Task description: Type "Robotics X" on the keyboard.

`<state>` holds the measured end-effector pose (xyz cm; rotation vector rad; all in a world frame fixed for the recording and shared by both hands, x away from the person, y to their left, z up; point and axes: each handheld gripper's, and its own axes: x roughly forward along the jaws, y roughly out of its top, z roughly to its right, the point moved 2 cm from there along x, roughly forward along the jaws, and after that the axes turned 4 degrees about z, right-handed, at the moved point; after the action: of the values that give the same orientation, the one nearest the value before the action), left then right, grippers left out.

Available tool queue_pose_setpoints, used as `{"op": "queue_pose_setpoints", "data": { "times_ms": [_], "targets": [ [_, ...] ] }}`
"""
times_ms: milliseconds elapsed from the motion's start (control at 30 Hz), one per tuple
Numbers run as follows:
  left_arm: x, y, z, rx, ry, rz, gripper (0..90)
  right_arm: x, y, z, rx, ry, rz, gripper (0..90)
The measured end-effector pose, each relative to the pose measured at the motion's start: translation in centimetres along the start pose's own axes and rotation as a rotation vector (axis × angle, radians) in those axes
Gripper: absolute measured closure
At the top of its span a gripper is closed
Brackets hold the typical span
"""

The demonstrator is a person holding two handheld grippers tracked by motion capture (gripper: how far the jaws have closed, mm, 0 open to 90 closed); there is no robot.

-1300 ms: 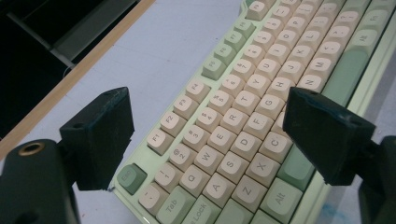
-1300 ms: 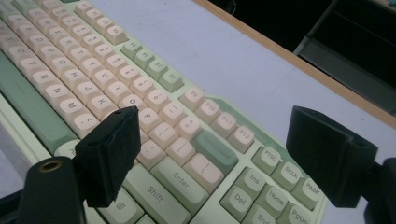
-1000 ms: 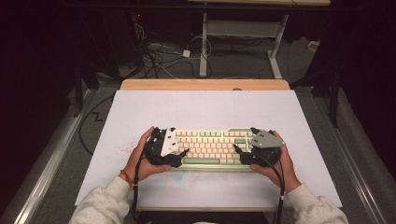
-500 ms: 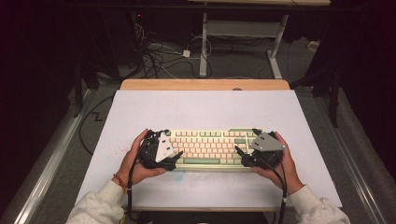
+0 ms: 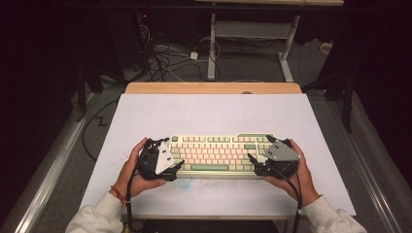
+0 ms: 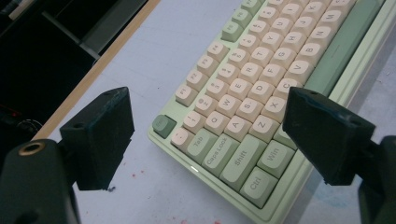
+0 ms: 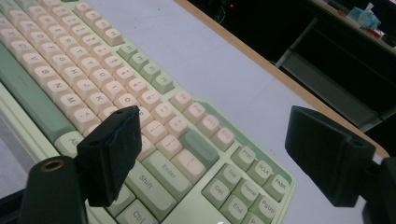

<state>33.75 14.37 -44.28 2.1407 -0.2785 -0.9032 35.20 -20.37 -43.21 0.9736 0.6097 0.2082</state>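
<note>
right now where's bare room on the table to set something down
The white mat is bare between the keyboard and the far wooden edge. It's crowded at the keyboard's ends, where the left claw and right claw sit.

Tongs (image 6: 210, 140) spread wide over keyboard (image 6: 261, 93) corner.

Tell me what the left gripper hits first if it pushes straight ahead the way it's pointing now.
Most likely the keyboard: the open left gripper frames its left end, around the Tab and Caps Lock keys. Depth is unclear, so the exact key it would touch is uncertain.
</note>
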Motion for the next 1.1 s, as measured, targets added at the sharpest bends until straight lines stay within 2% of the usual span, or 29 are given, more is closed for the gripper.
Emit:
{"op": "queue_pose_setpoints", "data": {
  "times_ms": [100, 400, 500, 833, 900, 1100],
  "targets": [
    [-0.2, -0.2, 0.2, 0.016, 0.005, -0.004, 15.4, -0.2, 0.0, 0.0, -0.005, -0.001, 0.002, 19.0],
    [-0.9, -1.0, 0.6, 0.012, 0.012, 0.011, 15.4, -0.8, -0.7, 0.3, -0.004, -0.009, -0.006, 19.0],
    [-0.9, -1.5, 1.0, 0.033, 0.024, 0.002, 15.4, -1.1, -0.9, 0.4, 0.001, -0.005, -0.005, 18.8],
    [-1.4, -3.3, 1.0, -0.013, 0.047, 0.003, 15.3, -1.7, -1.9, 0.6, 0.017, -0.003, -0.009, 18.5],
    [-1.6, -3.6, 1.0, -0.014, 0.059, 0.001, 15.4, -1.9, -2.2, 0.7, 0.018, -0.007, -0.012, 18.1],
    [-2.1, -4.5, 1.0, -0.020, 0.061, -0.010, 15.3, -2.3, -2.8, 1.1, 0.026, -0.020, -0.009, 18.0]
  ]
}}
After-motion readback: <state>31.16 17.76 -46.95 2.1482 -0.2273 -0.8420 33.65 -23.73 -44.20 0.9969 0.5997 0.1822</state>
